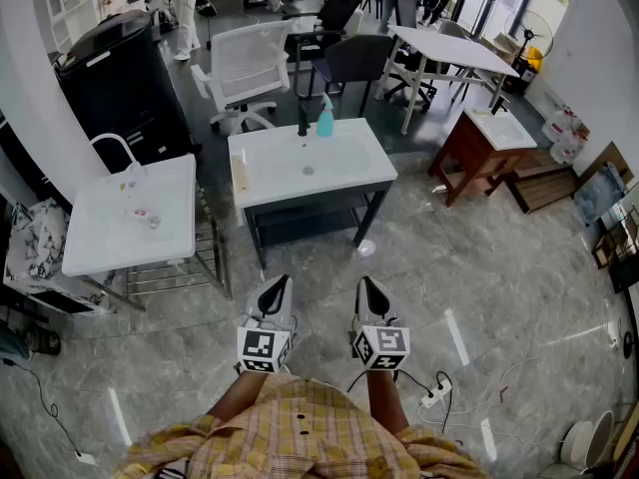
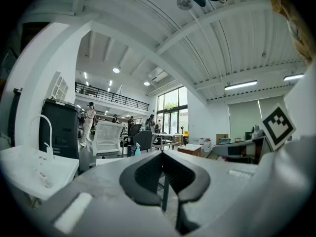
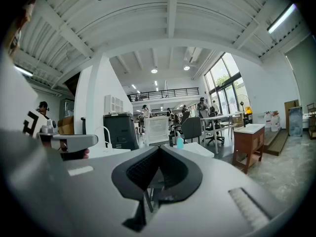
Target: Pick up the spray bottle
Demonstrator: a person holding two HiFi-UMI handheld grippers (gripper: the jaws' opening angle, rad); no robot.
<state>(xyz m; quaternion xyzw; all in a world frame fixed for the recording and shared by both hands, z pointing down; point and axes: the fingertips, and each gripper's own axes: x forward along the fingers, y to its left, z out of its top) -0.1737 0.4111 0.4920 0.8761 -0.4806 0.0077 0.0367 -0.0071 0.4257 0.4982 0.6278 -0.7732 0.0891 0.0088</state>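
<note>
The left claw [image 1: 276,289] and right claw [image 1: 370,289] are both closed and empty, held level at the bottom centre of the frame, likely because no reach has begun. The blue spray bottle [image 1: 325,119] stands upright at the far edge of the white bench [image 1: 349,168], upper centre, well apart from them. No writing is legible; the cubes [image 1: 264,347] carry only square markers

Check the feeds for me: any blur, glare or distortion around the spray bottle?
Head view: sharp, evenly lit, edges bowed by fisheye; spray bottle clear on the white table. Left gripper view: heavy fisheye, bottle tiny. Right gripper view: likewise, windows bright.
</note>
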